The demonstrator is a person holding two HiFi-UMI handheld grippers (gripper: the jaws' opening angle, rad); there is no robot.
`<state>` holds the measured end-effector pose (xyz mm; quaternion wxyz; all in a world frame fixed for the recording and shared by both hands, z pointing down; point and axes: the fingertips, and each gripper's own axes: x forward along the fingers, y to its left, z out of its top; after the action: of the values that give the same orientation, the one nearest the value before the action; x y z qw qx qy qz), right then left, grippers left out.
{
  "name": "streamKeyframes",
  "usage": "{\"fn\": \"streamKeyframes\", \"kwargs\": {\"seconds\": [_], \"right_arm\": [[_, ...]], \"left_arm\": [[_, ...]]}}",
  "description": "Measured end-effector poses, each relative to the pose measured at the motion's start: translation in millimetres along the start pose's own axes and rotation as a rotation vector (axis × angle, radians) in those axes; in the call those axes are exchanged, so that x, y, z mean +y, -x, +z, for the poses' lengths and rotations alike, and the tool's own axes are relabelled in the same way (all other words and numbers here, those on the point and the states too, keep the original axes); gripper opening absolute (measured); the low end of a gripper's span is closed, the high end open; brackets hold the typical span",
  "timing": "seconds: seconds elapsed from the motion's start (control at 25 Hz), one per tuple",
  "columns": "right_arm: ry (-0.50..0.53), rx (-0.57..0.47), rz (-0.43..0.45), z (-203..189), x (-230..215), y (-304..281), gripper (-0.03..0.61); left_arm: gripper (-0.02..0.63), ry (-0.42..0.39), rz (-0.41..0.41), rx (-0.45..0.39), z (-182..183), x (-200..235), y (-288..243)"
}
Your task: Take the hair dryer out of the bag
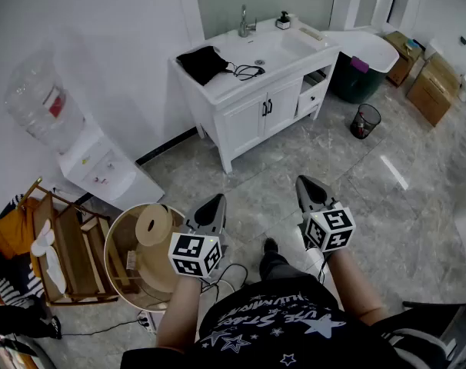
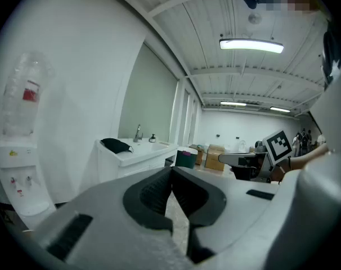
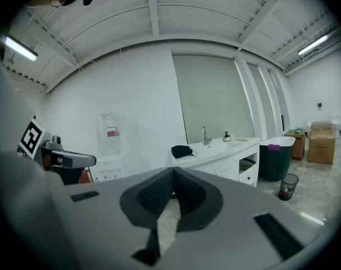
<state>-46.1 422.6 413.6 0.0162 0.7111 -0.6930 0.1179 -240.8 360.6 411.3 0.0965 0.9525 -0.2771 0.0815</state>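
A black bag [image 1: 202,62] lies on the left end of the white vanity counter [image 1: 294,52], with a black cord [image 1: 247,71] trailing from it toward the sink. No hair dryer shows outside the bag. The bag also appears far off in the left gripper view [image 2: 116,145] and in the right gripper view [image 3: 182,151]. My left gripper [image 1: 215,201] and right gripper [image 1: 306,181] hover side by side over the floor, well short of the vanity. Both point toward it. The left gripper [image 2: 171,170] is shut and holds nothing, and the right gripper [image 3: 172,172] is shut and holds nothing too.
A water dispenser [image 1: 94,164] stands by the left wall. A wooden rack [image 1: 64,252] and a round tub holding a paper roll [image 1: 152,225] sit at my left. Right of the vanity are a dark green bin [image 1: 356,79], a wire wastebasket [image 1: 364,121] and cardboard boxes [image 1: 433,91].
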Motion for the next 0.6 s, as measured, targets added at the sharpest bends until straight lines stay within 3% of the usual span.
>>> {"fn": "streamKeyframes", "kwargs": {"seconds": [0.6], "right_arm": [[0.059,0.026,0.014,-20,28,16,0.006]], "left_arm": [[0.011,0.064,0.038,0.022,-33,12,38]]}}
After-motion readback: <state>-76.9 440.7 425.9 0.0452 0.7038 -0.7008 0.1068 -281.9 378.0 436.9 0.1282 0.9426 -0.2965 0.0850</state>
